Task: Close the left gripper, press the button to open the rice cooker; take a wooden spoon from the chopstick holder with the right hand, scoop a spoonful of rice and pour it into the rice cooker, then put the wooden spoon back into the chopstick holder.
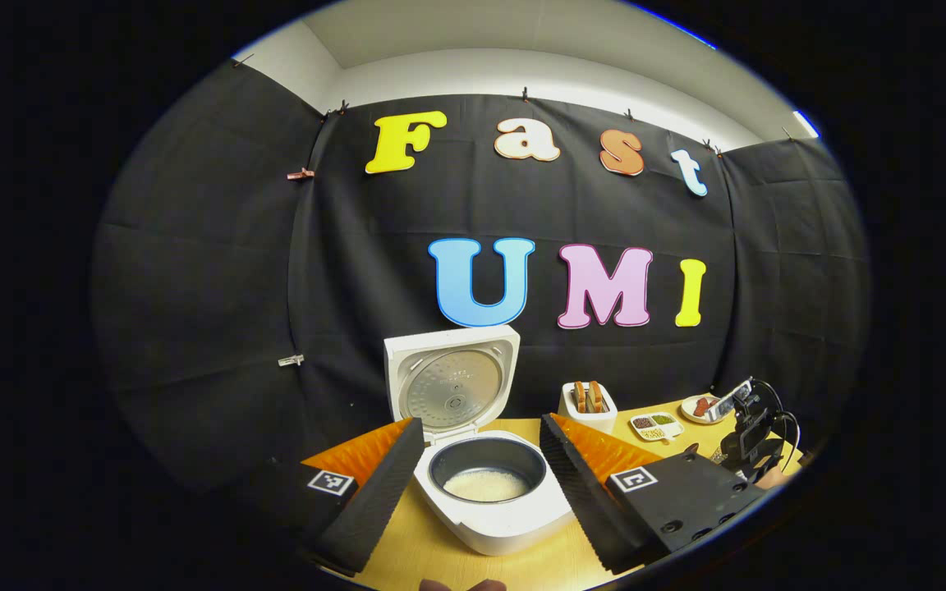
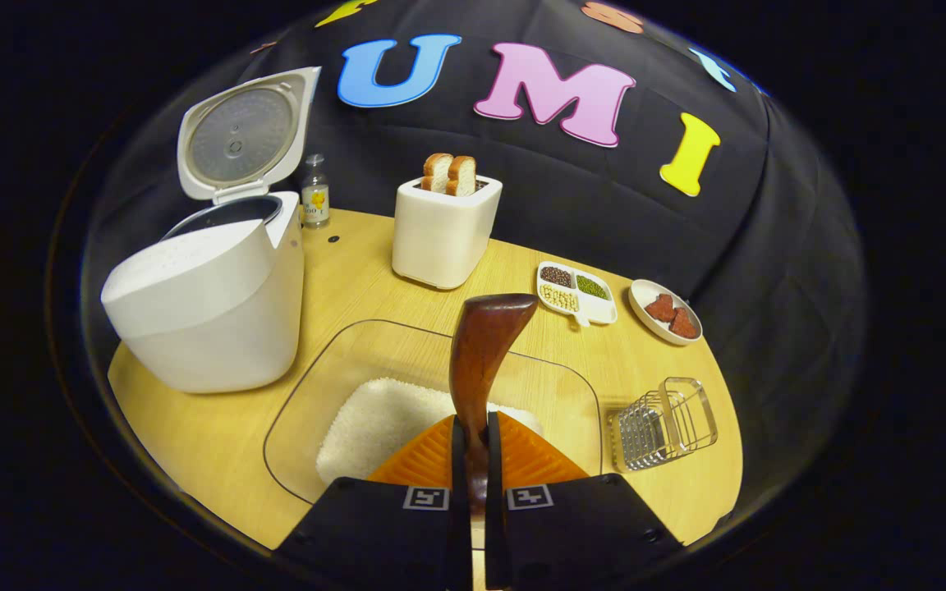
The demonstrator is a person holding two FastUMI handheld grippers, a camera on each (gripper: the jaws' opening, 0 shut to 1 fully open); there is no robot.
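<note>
The white rice cooker (image 1: 489,513) stands with its lid (image 1: 452,386) raised, and some rice lies in the inner pot (image 1: 485,484). My left gripper (image 1: 481,425) is open, its fingers held apart just in front of the cooker. My right gripper (image 2: 470,427) is shut on the handle of a dark wooden spoon (image 2: 481,353). The spoon points forward above a clear container (image 2: 333,353) holding white rice (image 2: 374,423). Whether the spoon bowl carries rice I cannot tell. The cooker (image 2: 210,304) sits to the left, and the wire chopstick holder (image 2: 662,423) to the right.
A white toaster (image 2: 444,230) with two bread slices stands at the back, with a small bottle (image 2: 314,193) beside the cooker. A divided dish of beans (image 2: 576,294) and a small plate (image 2: 666,313) with red pieces lie at the back right. The right gripper (image 1: 748,435) appears far right.
</note>
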